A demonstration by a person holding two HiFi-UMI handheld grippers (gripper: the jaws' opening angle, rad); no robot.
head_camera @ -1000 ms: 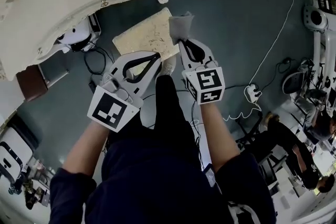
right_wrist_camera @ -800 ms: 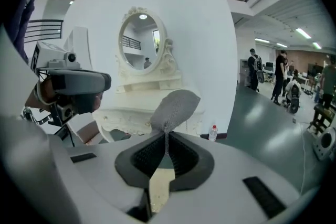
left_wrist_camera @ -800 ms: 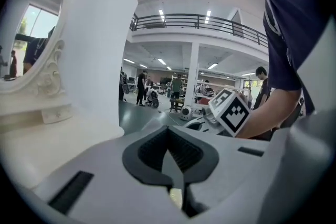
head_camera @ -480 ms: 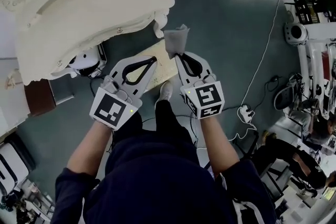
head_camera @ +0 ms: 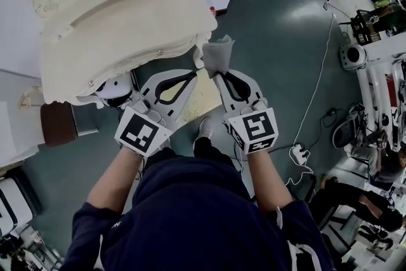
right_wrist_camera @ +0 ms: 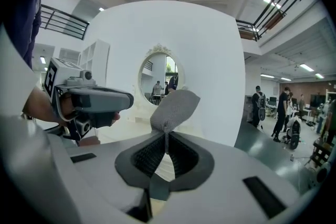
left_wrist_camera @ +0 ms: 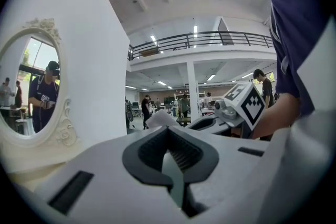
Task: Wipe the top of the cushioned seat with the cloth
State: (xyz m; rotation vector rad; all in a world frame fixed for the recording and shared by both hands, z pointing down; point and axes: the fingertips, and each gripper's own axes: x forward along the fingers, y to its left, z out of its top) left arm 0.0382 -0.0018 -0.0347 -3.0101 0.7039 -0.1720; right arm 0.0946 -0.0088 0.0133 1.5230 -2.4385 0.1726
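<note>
Dark green-grey workshop floor (head_camera: 279, 60) runs under everything, with a cream carved dressing table (head_camera: 127, 16) crowding in from the upper left. The beige patterned cushioned seat (head_camera: 202, 98) lies below my two grippers and is mostly covered by them in the head view.

My main worry is the hold on the small grey textured cloth (head_camera: 217, 54). It is pinched by one narrow fold and the rest fans out beyond the tips. If I drag it across the cushion like that, I judge it could pull free, or the hard jaw tips could rub the fabric instead of the cloth. The table's overhanging edge is also near the cloth, so a wide sweep might clip it. The two grippers sit just beside each other, and a careless stroke could knock them together.

The right gripper (right_wrist_camera: 166, 136) has its jaws pressed together on the cloth (right_wrist_camera: 173, 105), with the oval mirror (right_wrist_camera: 160, 78) straight ahead. The left gripper (left_wrist_camera: 168, 128) has its jaws closed with nothing between them, and in the head view it (head_camera: 192, 73) hangs over the seat. I cannot tell whether the cloth touches the cushion; it looks held above it, so wiping has not begun.
</note>
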